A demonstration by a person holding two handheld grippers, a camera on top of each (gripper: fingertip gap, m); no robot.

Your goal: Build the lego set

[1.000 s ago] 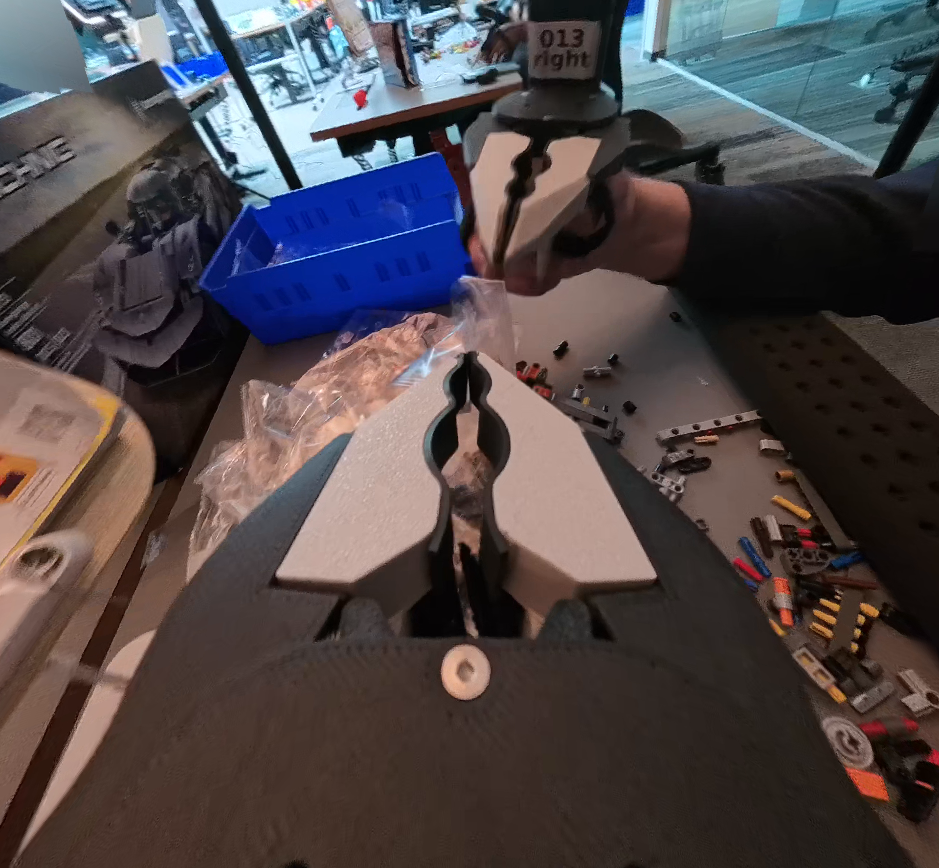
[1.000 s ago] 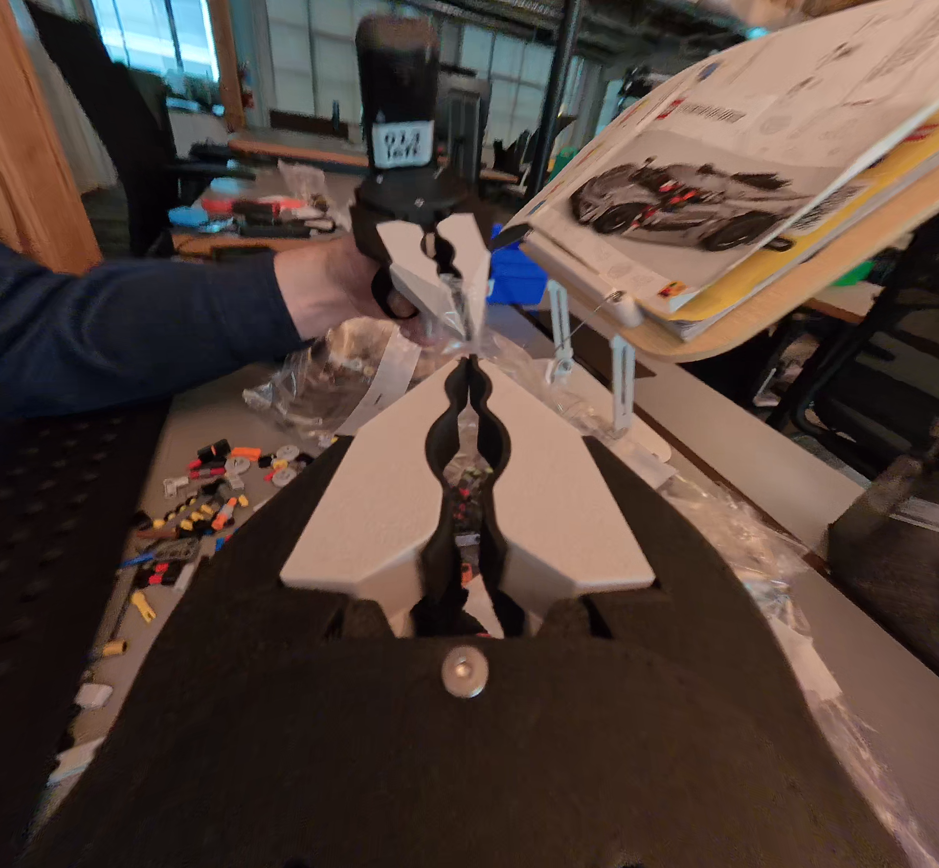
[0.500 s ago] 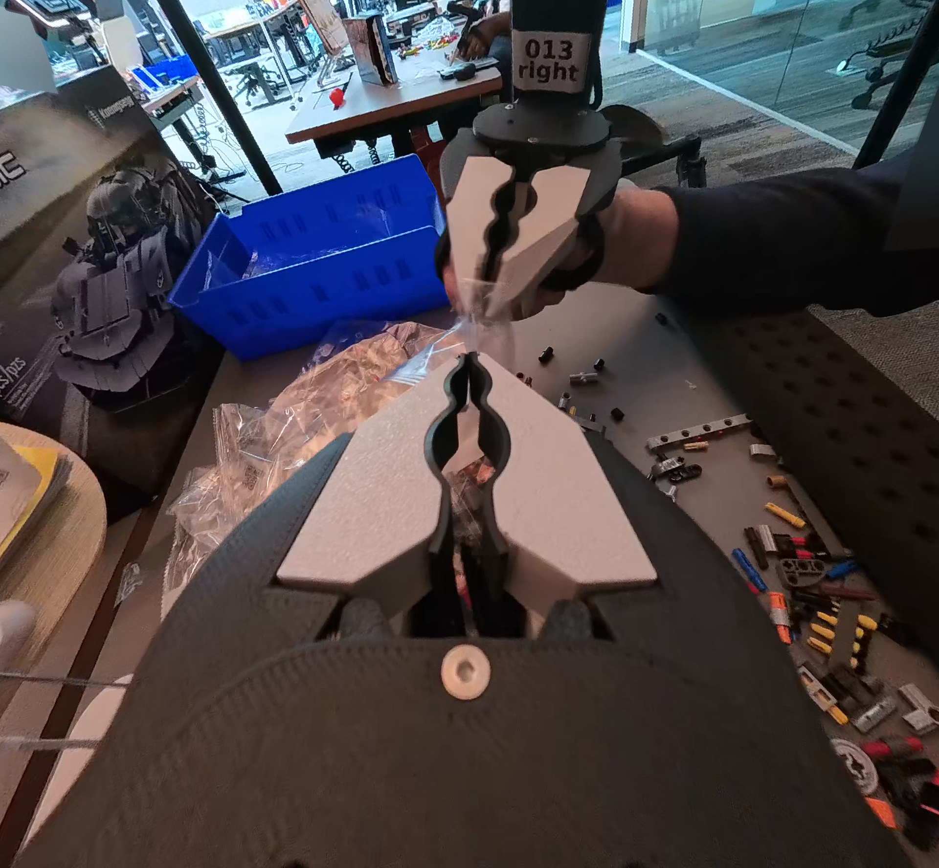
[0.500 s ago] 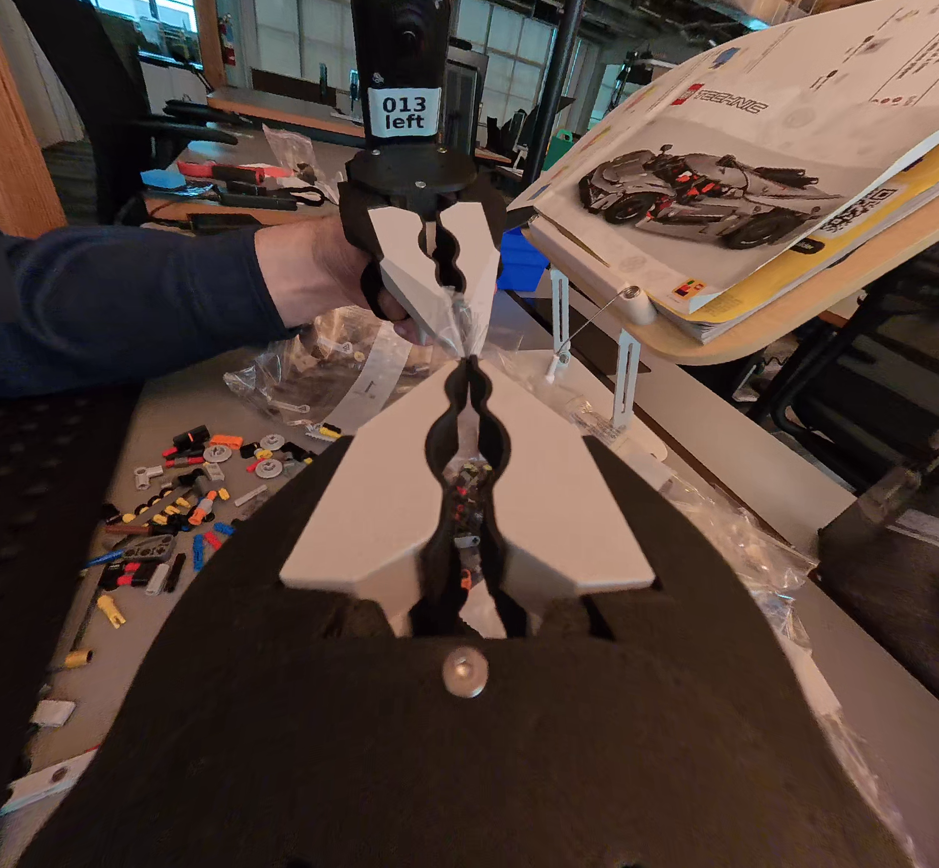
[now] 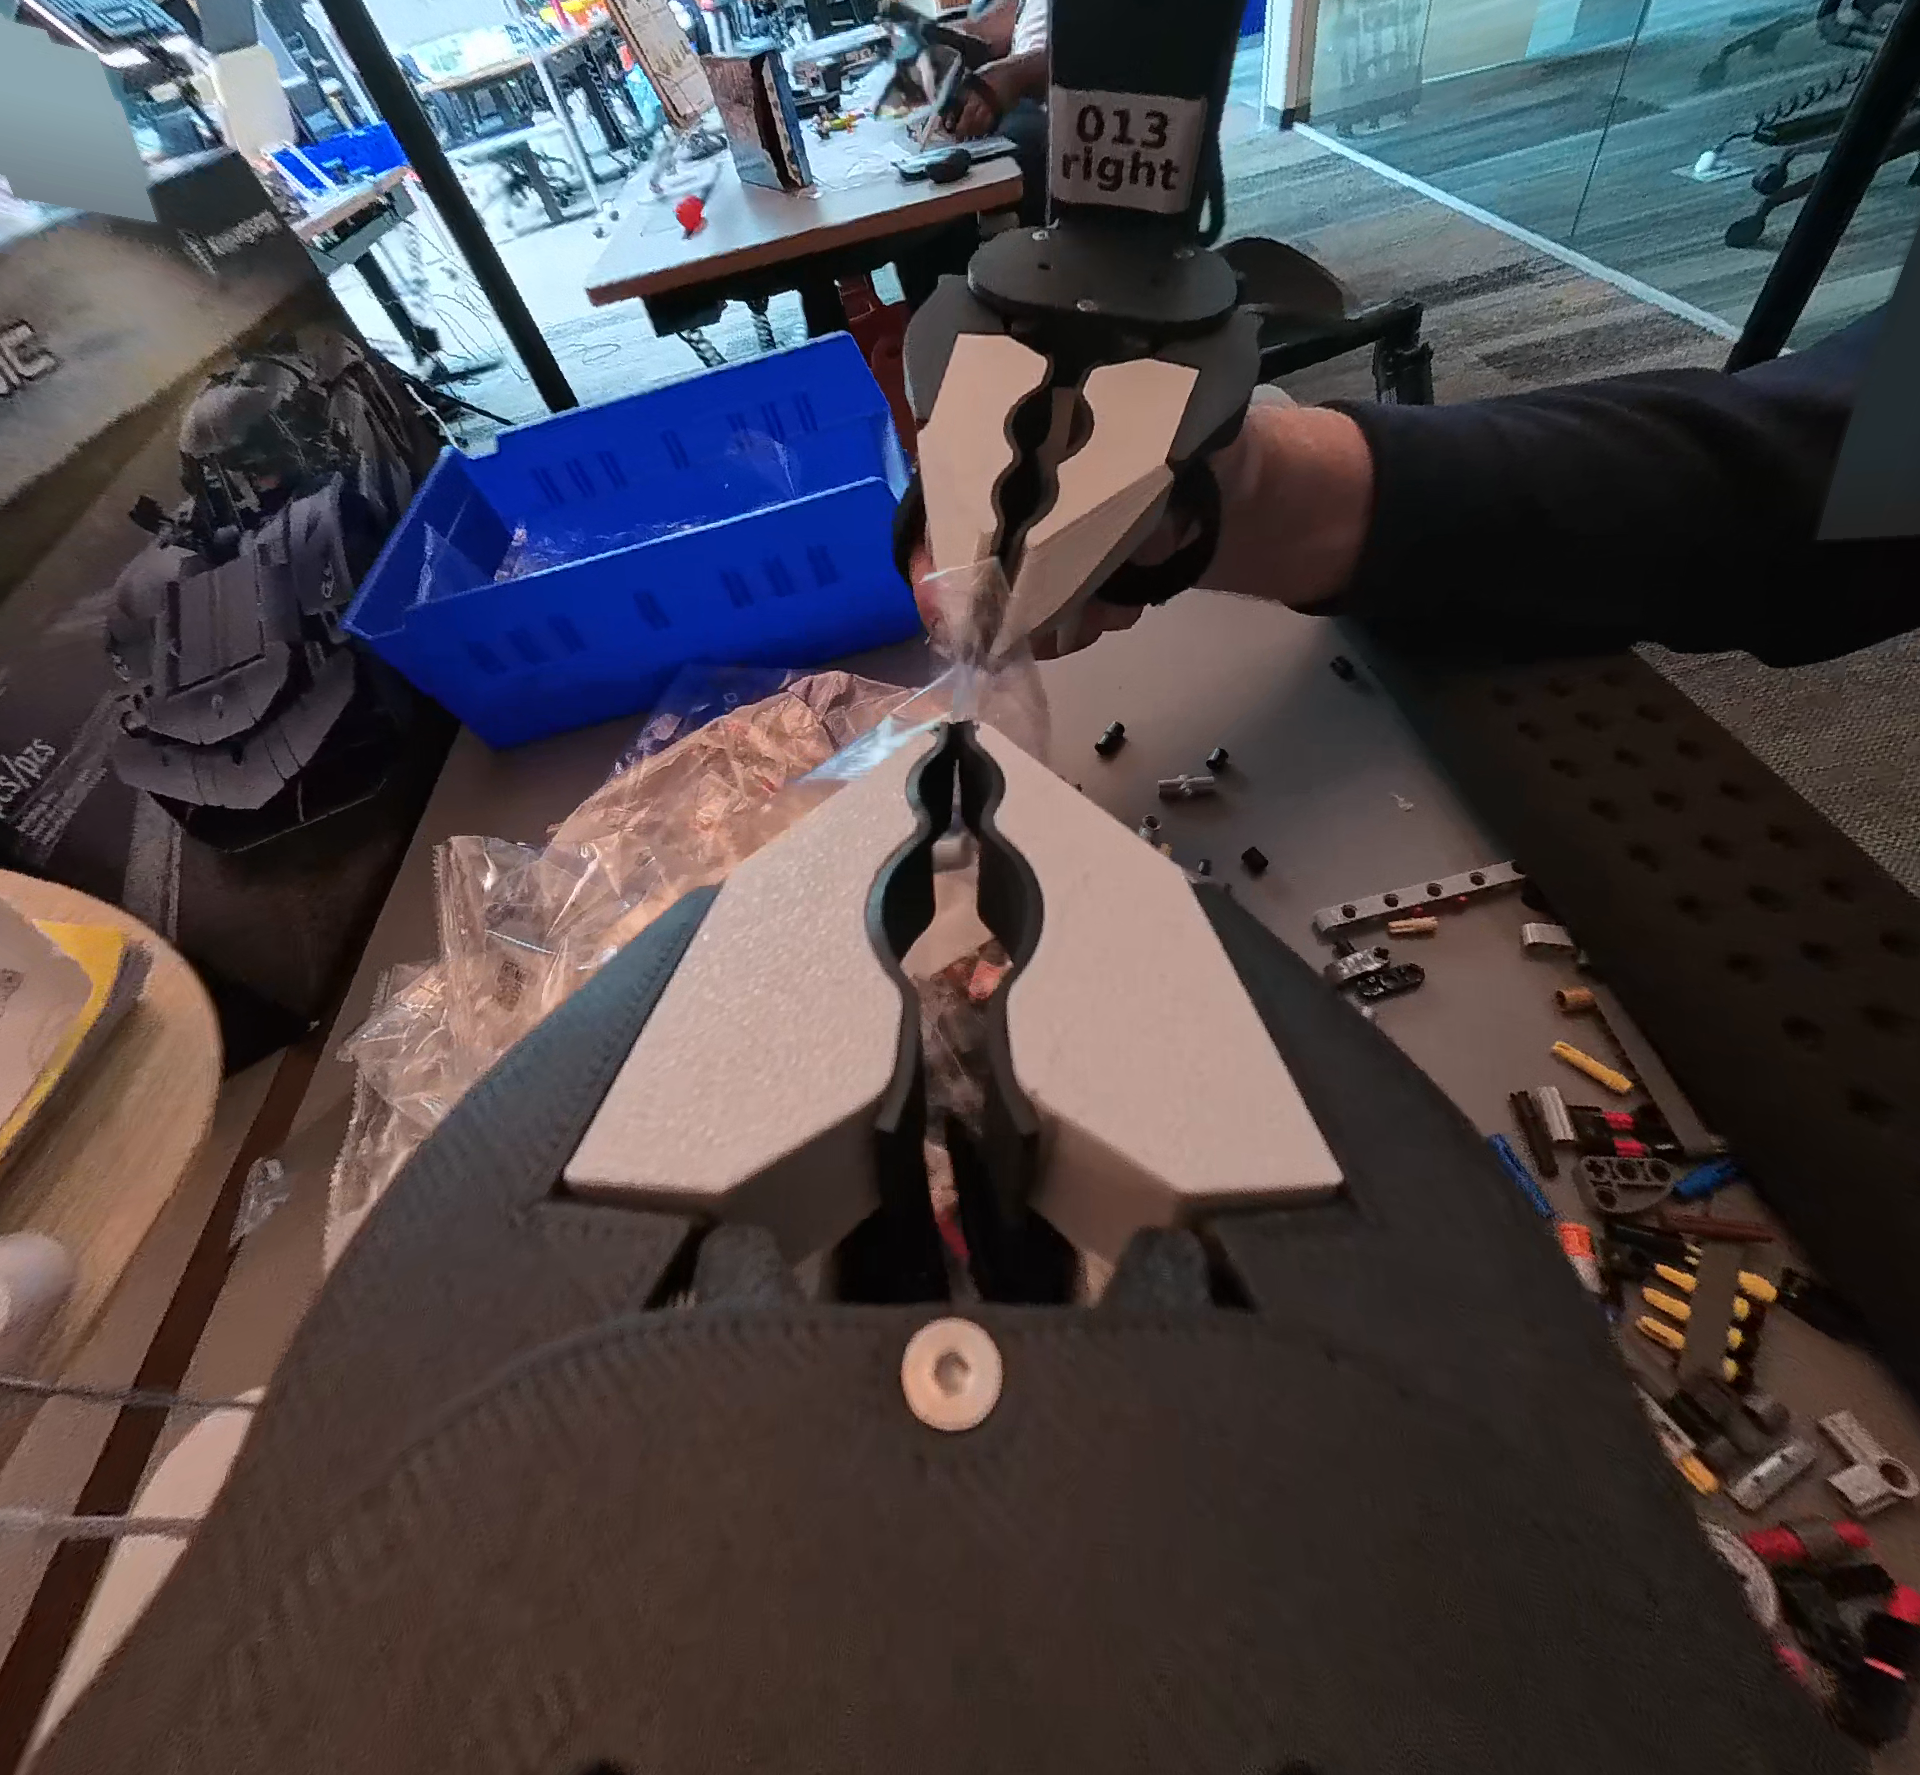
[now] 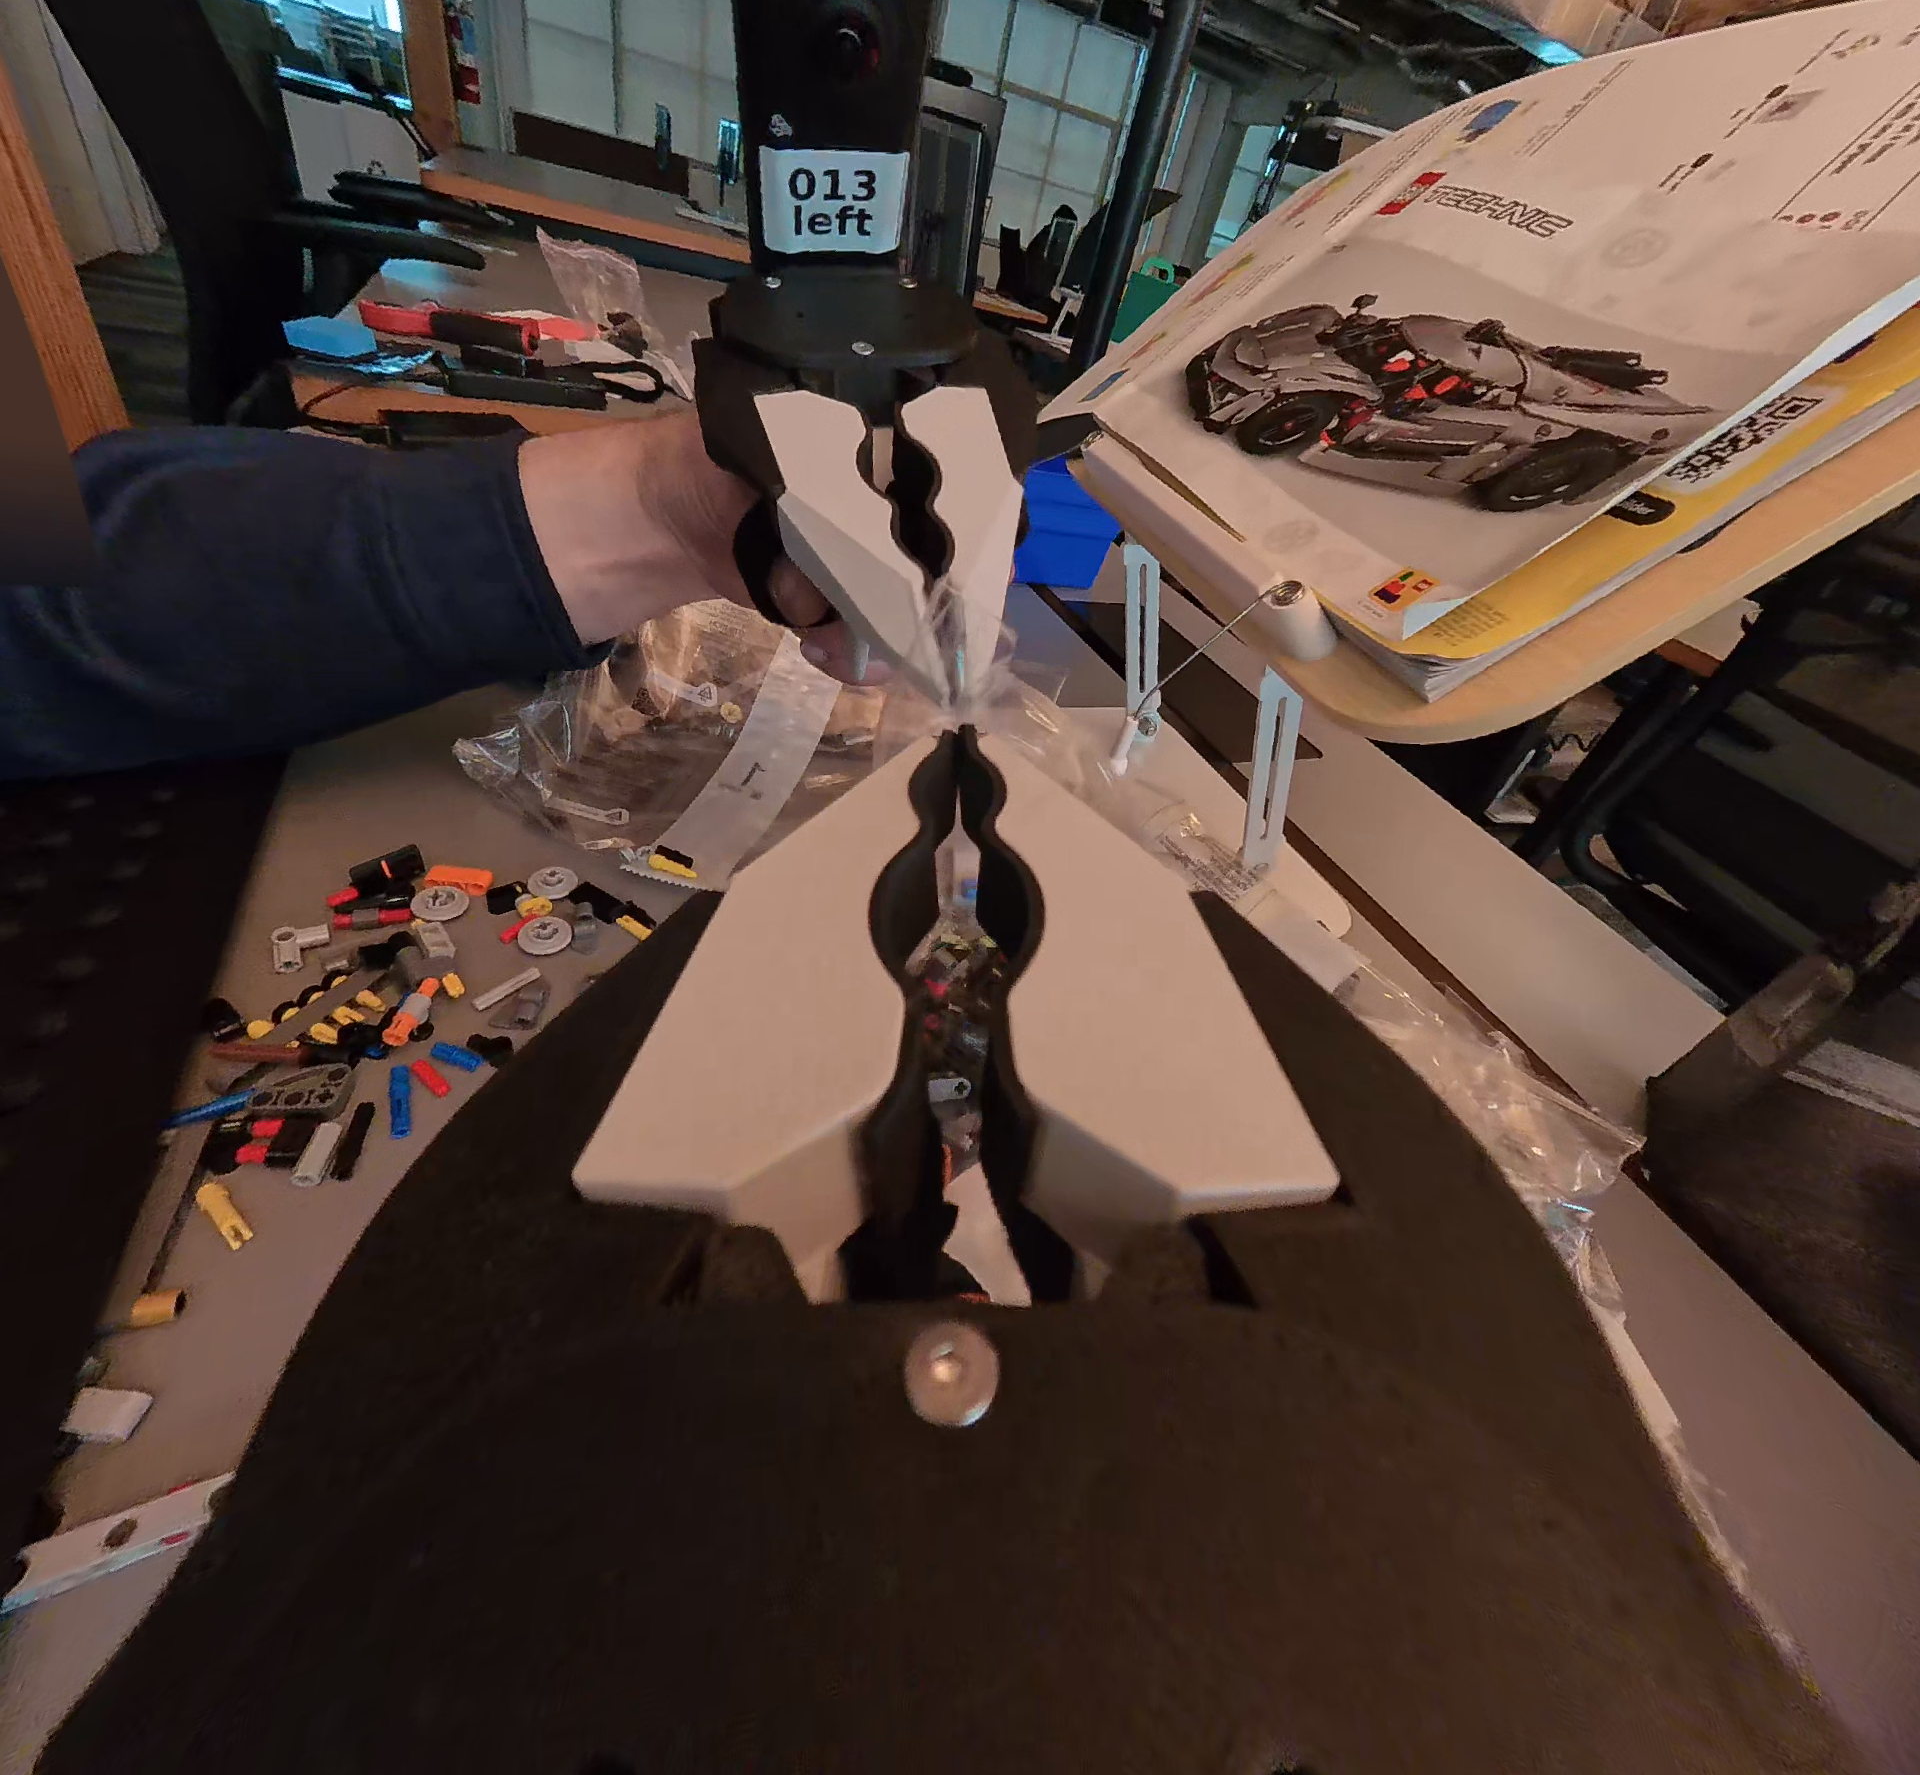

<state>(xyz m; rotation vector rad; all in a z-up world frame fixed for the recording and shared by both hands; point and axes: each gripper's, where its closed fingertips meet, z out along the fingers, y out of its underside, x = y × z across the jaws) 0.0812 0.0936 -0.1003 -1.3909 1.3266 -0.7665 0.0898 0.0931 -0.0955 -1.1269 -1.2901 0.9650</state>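
A clear plastic bag of lego parts (image 5: 971, 676) is pinched between both grippers, tip to tip, above the grey table (image 5: 1299, 790). My left gripper (image 5: 954, 738) is shut on one edge of the bag. My right gripper (image 5: 992, 587) faces it and is shut on the same edge. In the right wrist view the right gripper (image 6: 956, 738) and the left gripper (image 6: 951, 629) hold the twisted plastic (image 6: 961, 681) between their tips. The bag's body hangs below, and small parts (image 6: 951, 987) show through the gap between the fingers. Loose lego pieces (image 5: 1621, 1185) lie on the table.
More clear bags (image 5: 623, 852) lie on the table beside a blue bin (image 5: 644, 582) and the set's dark box (image 5: 156, 530). An instruction booklet (image 6: 1455, 354) rests on a tilted wooden stand. A black perforated mat (image 5: 1714, 842) borders the loose pieces (image 6: 384, 998).
Both grippers have stayed shut on the bag. The right gripper has come slightly closer to the left one's tip. The left wrist view has swung away from the booklet stand.
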